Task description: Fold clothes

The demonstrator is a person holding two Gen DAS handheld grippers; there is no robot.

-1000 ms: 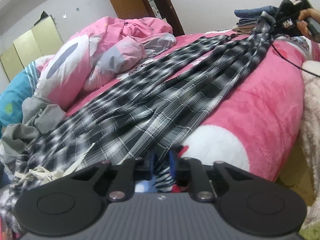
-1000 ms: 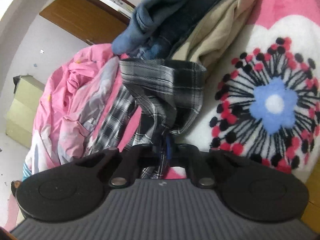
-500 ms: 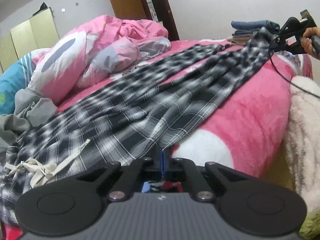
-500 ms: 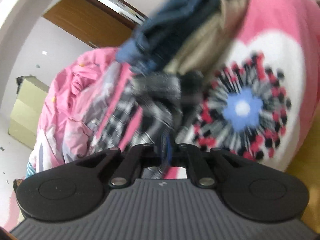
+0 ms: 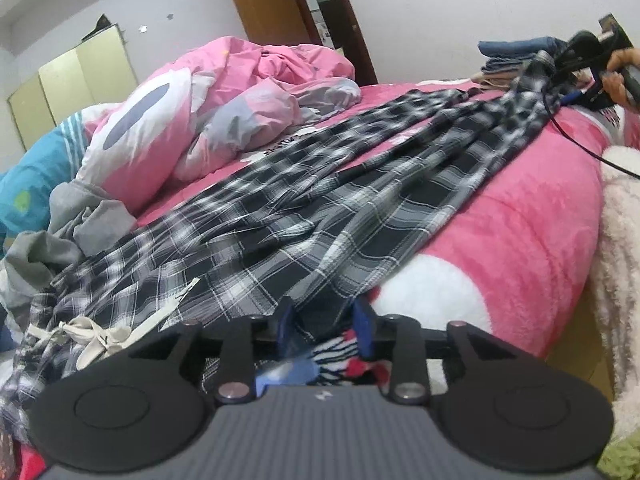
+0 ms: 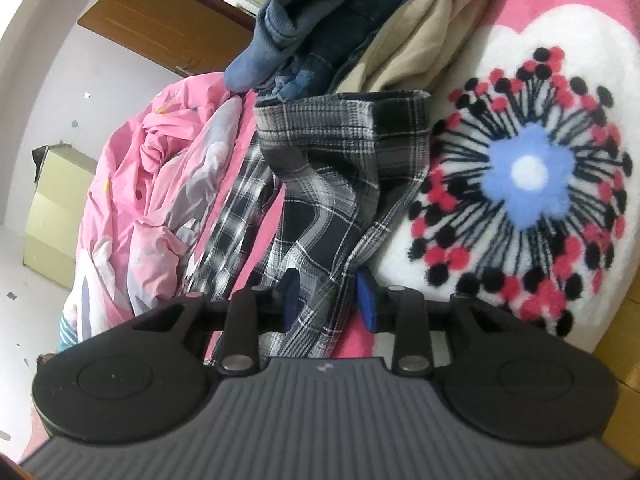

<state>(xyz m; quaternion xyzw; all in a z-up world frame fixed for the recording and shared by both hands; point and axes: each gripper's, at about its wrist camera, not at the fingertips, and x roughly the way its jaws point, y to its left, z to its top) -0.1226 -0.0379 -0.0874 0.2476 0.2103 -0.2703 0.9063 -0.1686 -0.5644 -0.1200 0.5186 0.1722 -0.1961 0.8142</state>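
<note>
Both tools spread apart; plaid trousers lying loose between each tool's fingers.

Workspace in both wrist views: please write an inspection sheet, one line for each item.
Surface: pink fleece blanket with a flower print covers the bed.
Job's things: plaid trousers stretched out along the bed; folded stack at the far end.
Clutter: pink duvet, grey garment.
Grippers: left gripper and right gripper both have jaws apart, plaid cloth between them.
Cables: black cable runs from the right gripper.
Surroundings: wooden door, yellow cabinet.
</note>
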